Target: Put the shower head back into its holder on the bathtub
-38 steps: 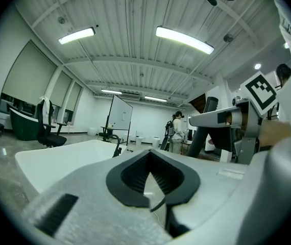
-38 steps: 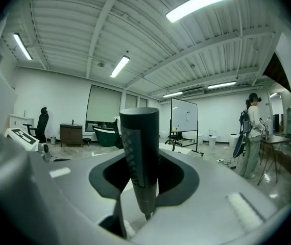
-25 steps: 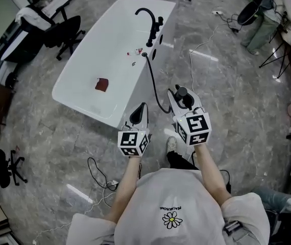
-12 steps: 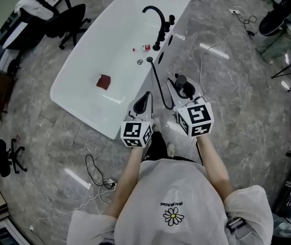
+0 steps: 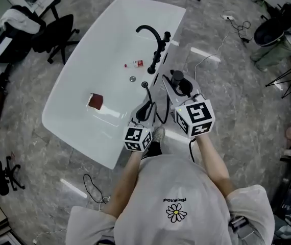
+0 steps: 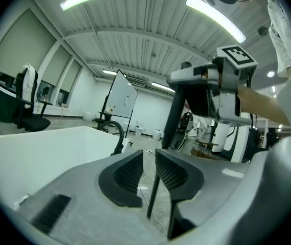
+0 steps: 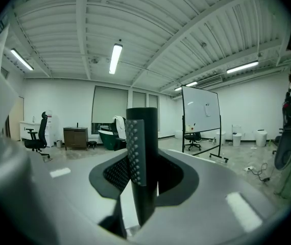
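A white bathtub (image 5: pixel 84 75) carries a black arched faucet (image 5: pixel 148 32) and black fittings (image 5: pixel 158 52) on its right rim. My right gripper (image 5: pixel 178 86) is shut on the black shower head (image 5: pixel 177 78), held just right of that rim; its nubbed face (image 7: pixel 134 147) stands upright between the pads. A black hose (image 5: pixel 158 114) loops from the rim down to the head. My left gripper (image 5: pixel 145 106) hovers by the tub's edge beside the hose. Its jaws have just been opening and stand slightly apart, with only a thin line of hose (image 6: pixel 153 193) showing in the gap, untouched.
In the tub lie a red object (image 5: pixel 95 100) and a small bottle (image 5: pixel 134 64) near the drain (image 5: pixel 132 78). A black office chair (image 5: pixel 58 29) stands to the tub's left. Cables (image 5: pixel 92 185) trail over the marble floor. My shoe (image 5: pixel 158 135) is at the tub's side.
I have stepped closer to the tub, and both grippers have moved towards the faucet end of the rim. The left jaws, shut before, now show a narrow gap.
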### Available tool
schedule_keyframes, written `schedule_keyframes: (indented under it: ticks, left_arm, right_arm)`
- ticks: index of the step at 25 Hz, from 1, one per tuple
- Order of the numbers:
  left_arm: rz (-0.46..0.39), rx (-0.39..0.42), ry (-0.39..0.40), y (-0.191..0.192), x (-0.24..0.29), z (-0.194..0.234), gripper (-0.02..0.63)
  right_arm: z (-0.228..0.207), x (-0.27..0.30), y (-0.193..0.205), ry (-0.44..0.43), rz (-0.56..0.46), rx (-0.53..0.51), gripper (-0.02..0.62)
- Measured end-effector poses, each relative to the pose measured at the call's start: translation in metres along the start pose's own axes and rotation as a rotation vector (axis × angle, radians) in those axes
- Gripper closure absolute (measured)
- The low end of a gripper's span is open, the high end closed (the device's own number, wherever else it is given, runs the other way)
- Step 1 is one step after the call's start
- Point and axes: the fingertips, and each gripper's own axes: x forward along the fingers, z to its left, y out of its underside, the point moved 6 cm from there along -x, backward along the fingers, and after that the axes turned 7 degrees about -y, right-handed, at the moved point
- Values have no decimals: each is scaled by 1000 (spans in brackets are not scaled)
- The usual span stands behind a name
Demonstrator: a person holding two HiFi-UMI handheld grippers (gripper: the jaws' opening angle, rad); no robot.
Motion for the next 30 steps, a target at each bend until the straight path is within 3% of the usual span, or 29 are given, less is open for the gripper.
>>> schedule_keyframes:
  ticks: [4,9,15,23,25,26,30]
  left_arm:
    - [89,4,72,18,43,8,465]
    - [215,-4,79,47,83,29,449]
    - [267,0,175,55,119,24,425]
    - [417,-30,134,102,138,28,426]
    - [445,2,123,111,138,26,468]
    - [455,23,119,112,138,27,536]
    - [453,82,97,102,140,33,543]
  right_arm:
    - [-15,33,-29,-13,-40,29,479]
    - [-18,56,-63,-42,-77,30,480]
    - [-18,71,-104,-73,-134,-4,482]
    - [-15,59,-126,-85,-182,30,482]
    - [-14,56,-127,-76,-181,18,482]
    - [-14,54,-127,-71,-179,8,482]
    - [-20,49,-133,-49,-190,-12,482]
